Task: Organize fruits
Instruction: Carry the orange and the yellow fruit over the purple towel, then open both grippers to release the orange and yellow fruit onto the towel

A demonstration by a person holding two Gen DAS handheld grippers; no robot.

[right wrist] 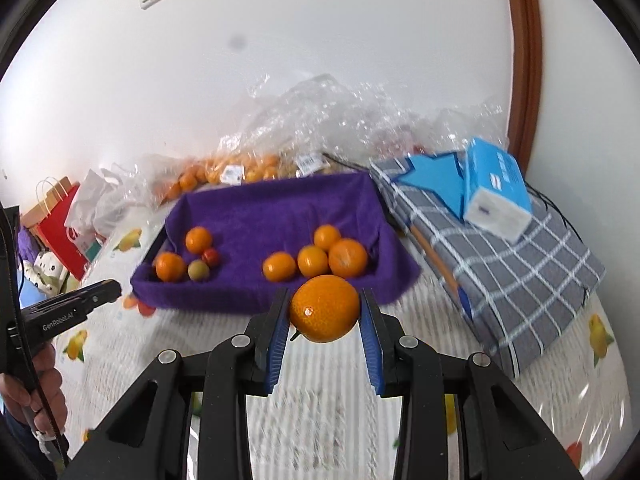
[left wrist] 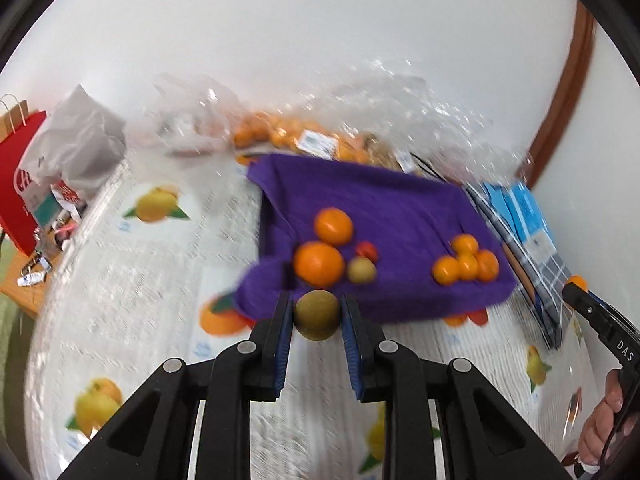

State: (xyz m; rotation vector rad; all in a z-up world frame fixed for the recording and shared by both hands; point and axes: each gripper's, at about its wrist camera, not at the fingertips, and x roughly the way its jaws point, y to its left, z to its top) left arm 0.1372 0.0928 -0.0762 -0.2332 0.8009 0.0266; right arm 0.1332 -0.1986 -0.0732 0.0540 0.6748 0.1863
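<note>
A: Left of centre in the left wrist view, what am I carrying?

B: Left gripper (left wrist: 317, 316) pinches a greenish-brown fruit (left wrist: 317, 315), pads narrowed onto its sides, just short of the purple tray (left wrist: 400, 200). Mixed fruit (left wrist: 320, 262) sits at the tray's left, so I judge it belongs there.

A: And further right?

B: Right gripper (right wrist: 324, 310), spread wider, clamps an orange (right wrist: 324, 307) before the tray's near edge. The orange cluster (right wrist: 316, 258) lies just beyond; likely sorting by kind.
</note>
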